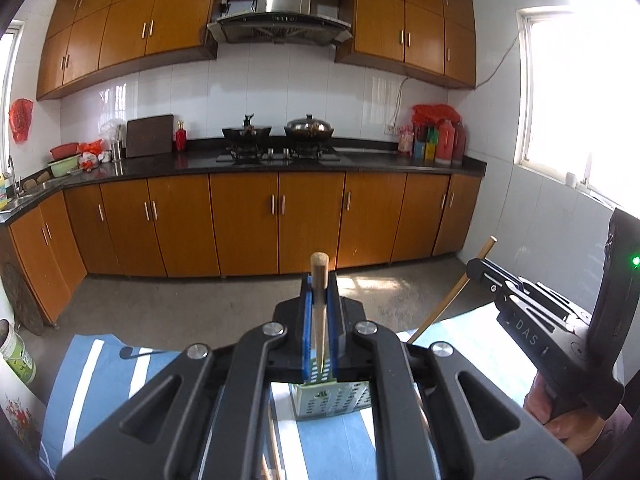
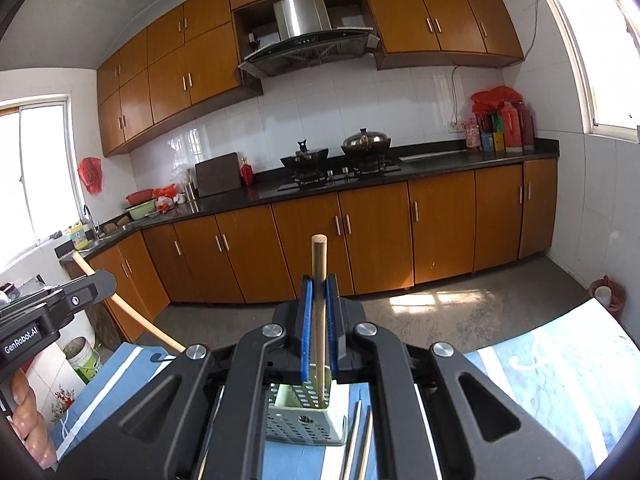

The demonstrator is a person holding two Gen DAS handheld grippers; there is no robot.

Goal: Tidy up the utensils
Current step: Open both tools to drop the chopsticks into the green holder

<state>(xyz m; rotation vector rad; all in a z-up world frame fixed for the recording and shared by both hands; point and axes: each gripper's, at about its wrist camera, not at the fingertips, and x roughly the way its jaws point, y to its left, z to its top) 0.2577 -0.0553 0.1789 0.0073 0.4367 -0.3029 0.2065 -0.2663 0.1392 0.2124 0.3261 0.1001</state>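
Gripping a wooden chopstick (image 1: 319, 300), the left gripper (image 1: 319, 280) fills the lower centre of the left wrist view. Its blue finger pads (image 1: 307, 320) are closed flat against the stick on both sides. Stick upright: blunt end projecting above the fingertips, tapered tip pointing down between the pads toward the perforated utensil holder (image 1: 332, 402) at lower centre. Whether the tip touches the holder cannot be told. Holder stands on a blue-and-white striped cloth (image 1: 88, 364). At right of frame, the right gripper (image 1: 478, 268), seen from the side, carries a second chopstick (image 1: 452, 292) slanting from upper right down to lower left. Background: orange cabinets (image 1: 244, 220), black countertop (image 1: 280, 160) and two woks on a hob.

Right wrist view, lower centre: right gripper (image 2: 319, 284), blue pads (image 2: 306, 328) closed on the second chopstick (image 2: 319, 300). Stick upright, blunt end above the fingertips, lower end reaching down to the far inner corner of the utensil holder (image 2: 308, 420); the rim hides whether it touches bottom. Further chopsticks (image 2: 362, 440) lie flat on the striped cloth (image 2: 560, 372) just right of the holder. At left edge, the left gripper (image 2: 100, 284) marked GenRobot.AI, held by a hand (image 2: 28, 420), with its chopstick (image 2: 132, 312) slanting down to the right.
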